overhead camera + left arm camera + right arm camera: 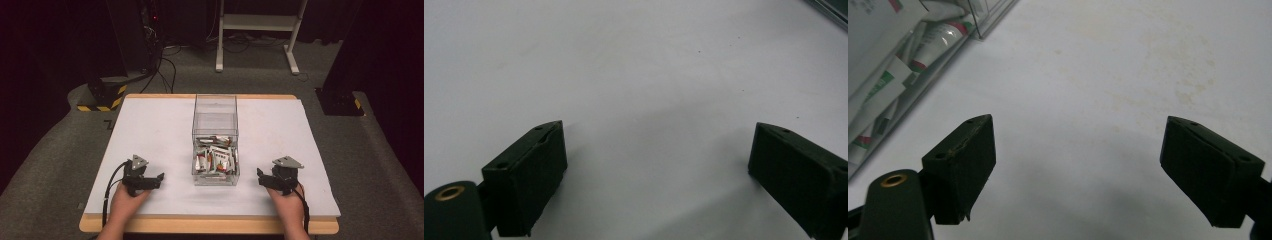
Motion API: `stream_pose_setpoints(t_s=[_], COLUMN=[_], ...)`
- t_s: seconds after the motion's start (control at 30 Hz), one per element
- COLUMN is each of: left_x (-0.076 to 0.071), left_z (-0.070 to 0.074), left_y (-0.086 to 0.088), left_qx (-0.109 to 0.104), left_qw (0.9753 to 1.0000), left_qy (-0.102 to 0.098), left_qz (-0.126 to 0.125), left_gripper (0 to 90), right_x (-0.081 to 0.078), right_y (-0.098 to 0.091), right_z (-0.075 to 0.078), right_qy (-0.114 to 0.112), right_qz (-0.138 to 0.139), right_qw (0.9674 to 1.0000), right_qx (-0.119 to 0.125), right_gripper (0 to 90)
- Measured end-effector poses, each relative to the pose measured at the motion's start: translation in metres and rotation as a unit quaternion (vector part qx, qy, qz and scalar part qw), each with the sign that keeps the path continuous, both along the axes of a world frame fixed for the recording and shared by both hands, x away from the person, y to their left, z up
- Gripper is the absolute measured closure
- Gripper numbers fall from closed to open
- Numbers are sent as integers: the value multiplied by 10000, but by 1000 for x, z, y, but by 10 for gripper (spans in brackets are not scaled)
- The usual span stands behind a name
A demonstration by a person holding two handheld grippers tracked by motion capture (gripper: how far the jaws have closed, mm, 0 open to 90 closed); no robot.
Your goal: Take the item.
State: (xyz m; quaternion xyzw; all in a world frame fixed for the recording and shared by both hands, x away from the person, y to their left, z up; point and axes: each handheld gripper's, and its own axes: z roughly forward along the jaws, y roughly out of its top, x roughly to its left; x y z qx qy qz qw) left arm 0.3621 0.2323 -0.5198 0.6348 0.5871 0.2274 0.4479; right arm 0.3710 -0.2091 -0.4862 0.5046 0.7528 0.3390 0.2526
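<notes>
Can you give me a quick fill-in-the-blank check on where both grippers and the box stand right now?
1. The clear box stands ____ the left gripper and the right gripper.
2. Both grippers have their jaws ____, holding nothing.
3. The packets lie ____ the clear box.
4. The table has a ____ top surface.

Missing words: between; open; inside; white

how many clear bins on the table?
1. A single clear bin stands mid-table between the left gripper and the right gripper. Its near half holds a pile of packets; both grippers rest open on the white table.
</notes>
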Motion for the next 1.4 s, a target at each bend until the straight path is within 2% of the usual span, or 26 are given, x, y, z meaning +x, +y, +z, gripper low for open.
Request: stream_pose_setpoints(t_s=[0.23,0.43,0.87,1.4], left_x=[0,0,0,0], left_z=[0,0,0,0], left_y=[0,0,0,0], left_qx=[-18,-3,7,-7], left_qw=[10000,10000,10000,10000], left_qy=[-9,-2,5,-5], left_qz=[12,3,-6,2], left_gripper=[87,87,87,87], right_x=[-3,-6,-9,-17], right_y=[2,3,7,26], right_z=[5,9,15,27], right_qy=[-86,-150,-275,-461], right_qz=[97,177,302,659], right_qw=[9999,9996,9990,9965], right_qx=[27,144,188,207], right_gripper=[157,178,179,181])
